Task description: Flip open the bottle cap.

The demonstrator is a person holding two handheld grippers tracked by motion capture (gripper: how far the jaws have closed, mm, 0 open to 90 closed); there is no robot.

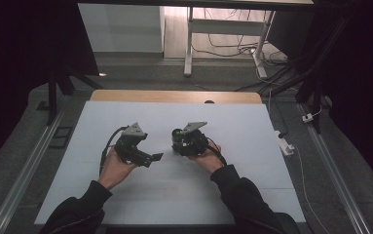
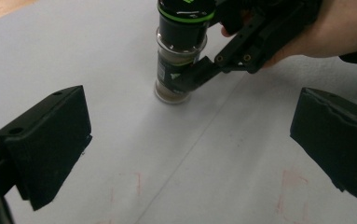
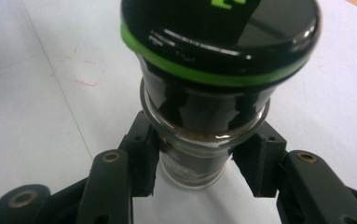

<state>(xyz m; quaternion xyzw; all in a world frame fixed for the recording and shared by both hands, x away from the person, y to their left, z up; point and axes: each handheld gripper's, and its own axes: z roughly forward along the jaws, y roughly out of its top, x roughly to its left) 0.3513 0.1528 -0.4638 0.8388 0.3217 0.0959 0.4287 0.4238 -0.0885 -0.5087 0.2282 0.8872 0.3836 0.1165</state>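
A glass spice jar (image 1: 177, 134) with a black cap and green ring stands upright on the white table sheet (image 1: 252, 126). My right gripper (image 1: 178, 145) is shut on its glass body, low down. In the right gripper view the jar (image 3: 204, 93) rises between the two pads (image 3: 143, 163), which press on both sides of it. The left gripper view looks at the jar (image 2: 181, 56) and the right gripper (image 2: 199, 74) from a short way off. My left gripper (image 1: 151, 159) is to the left of the jar, and its own jaws (image 2: 192, 144) stand wide open around bare sheet.
Faint red marks (image 2: 139, 182) show on the sheet near the left gripper. A wooden table edge (image 1: 174, 96) runs along the far side. A white power strip (image 1: 286, 145) lies off the right edge, with cables and desk legs (image 1: 189, 48) on the floor beyond.
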